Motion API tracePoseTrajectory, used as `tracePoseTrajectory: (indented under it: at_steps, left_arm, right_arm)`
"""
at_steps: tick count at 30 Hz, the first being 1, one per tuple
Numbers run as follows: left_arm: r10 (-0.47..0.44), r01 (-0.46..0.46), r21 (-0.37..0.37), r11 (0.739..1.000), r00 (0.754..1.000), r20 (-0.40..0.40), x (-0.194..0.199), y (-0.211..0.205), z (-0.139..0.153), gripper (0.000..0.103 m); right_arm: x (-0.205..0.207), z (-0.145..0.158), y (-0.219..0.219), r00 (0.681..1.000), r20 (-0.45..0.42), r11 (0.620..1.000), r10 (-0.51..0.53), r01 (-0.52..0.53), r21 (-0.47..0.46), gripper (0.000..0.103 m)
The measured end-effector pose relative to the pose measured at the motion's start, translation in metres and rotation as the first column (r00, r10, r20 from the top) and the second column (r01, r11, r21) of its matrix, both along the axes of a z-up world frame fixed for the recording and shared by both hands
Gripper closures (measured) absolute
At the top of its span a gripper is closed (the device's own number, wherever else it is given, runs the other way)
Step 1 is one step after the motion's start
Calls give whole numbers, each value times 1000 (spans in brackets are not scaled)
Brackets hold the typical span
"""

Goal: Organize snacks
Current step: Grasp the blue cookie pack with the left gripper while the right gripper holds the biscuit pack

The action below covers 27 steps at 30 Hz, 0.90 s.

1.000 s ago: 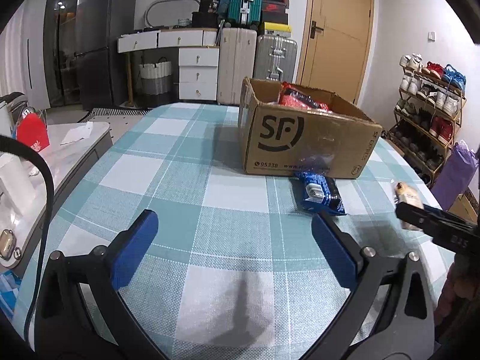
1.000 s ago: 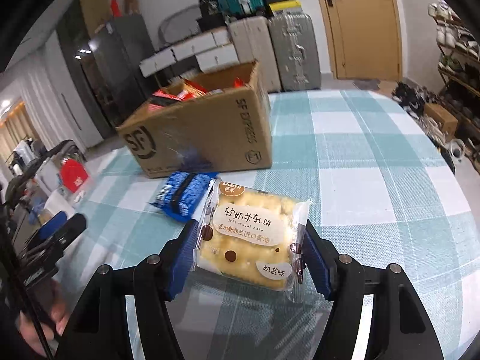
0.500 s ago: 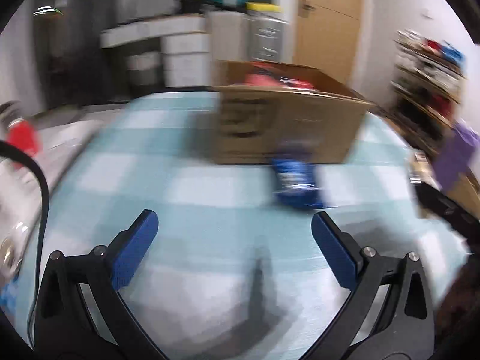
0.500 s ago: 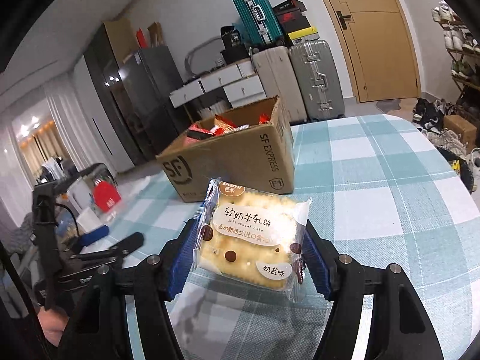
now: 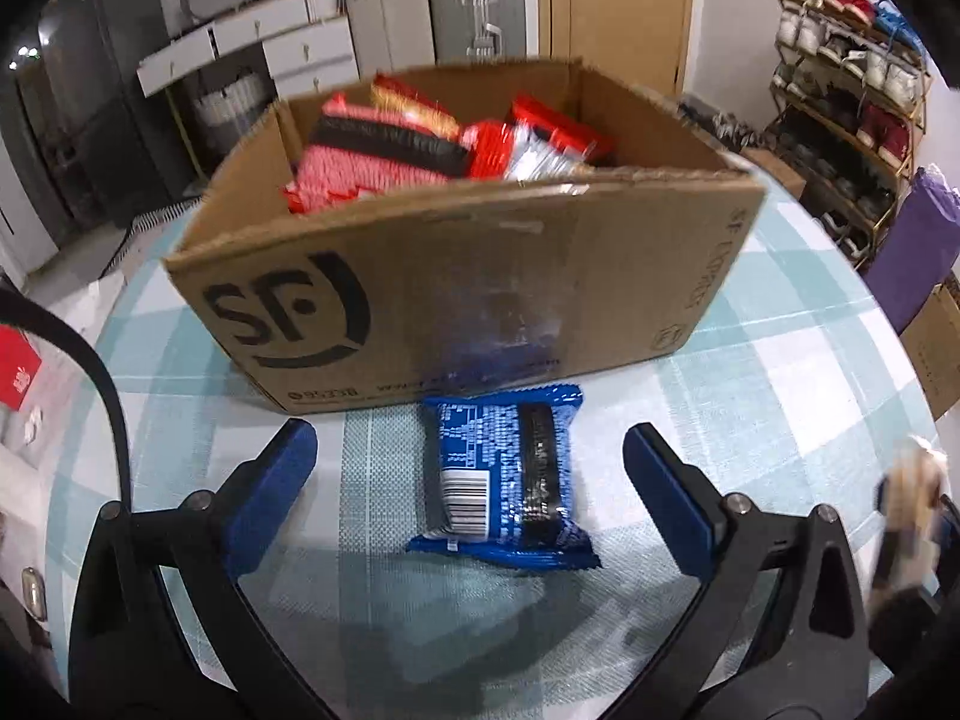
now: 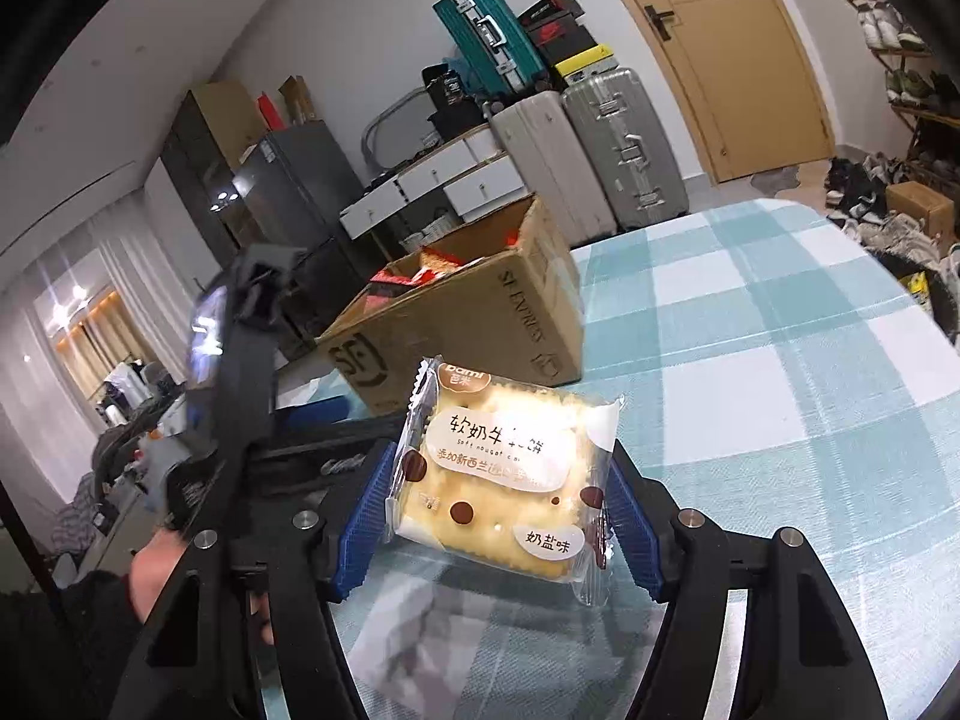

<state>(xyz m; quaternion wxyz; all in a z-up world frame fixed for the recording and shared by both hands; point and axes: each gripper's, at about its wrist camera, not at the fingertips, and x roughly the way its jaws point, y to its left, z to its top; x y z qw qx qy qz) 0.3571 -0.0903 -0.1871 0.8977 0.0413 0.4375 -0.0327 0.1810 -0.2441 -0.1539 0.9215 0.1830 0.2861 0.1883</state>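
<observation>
A blue snack packet lies flat on the checked tablecloth just in front of the SF cardboard box, which holds several red packets. My left gripper is open, its blue pads standing well apart on either side of the blue packet without touching it. In the right wrist view my right gripper is shut on a clear-wrapped yellow biscuit packet, held above the table to the right of the box. The left gripper's black body shows at the left of that view.
Suitcases, white drawers and a dark fridge stand behind the table. A shoe rack and a purple bag are at the right. The round table's edge curves past the box.
My left gripper has moved forward to the box and tipped downward, so the blue packet now lies between its open fingers. The right gripper still holds the biscuit packet and has tilted upward slightly.
</observation>
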Motion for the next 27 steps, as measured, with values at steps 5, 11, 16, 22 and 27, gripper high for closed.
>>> tracePoseTrajectory:
  at_steps: [5,11,16,22,27]
  left_arm:
    - [-19,10,-105,994,997,-78,13,11,-13,44]
    - [-57,39,-165,985,992,-110,9,19,-14,62]
    - [-50,37,-188,981,997,-64,-21,36,3,62]
    - [-24,27,-148,989,999,23,-76,53,31,62]
    - [9,4,-140,990,996,93,-115,50,56,62]
  right_arm:
    - [0,2,1,1000,12,1000,3,-3,-3,35]
    - [1,0,0,1000,7,1000,1,-1,-8,35]
    - [0,0,0,1000,16,1000,11,-11,4,35]
    - [1,-3,-6,1000,15,999,19,-19,46,35]
    - [3,-5,-8,1000,13,998,10,-11,66,35]
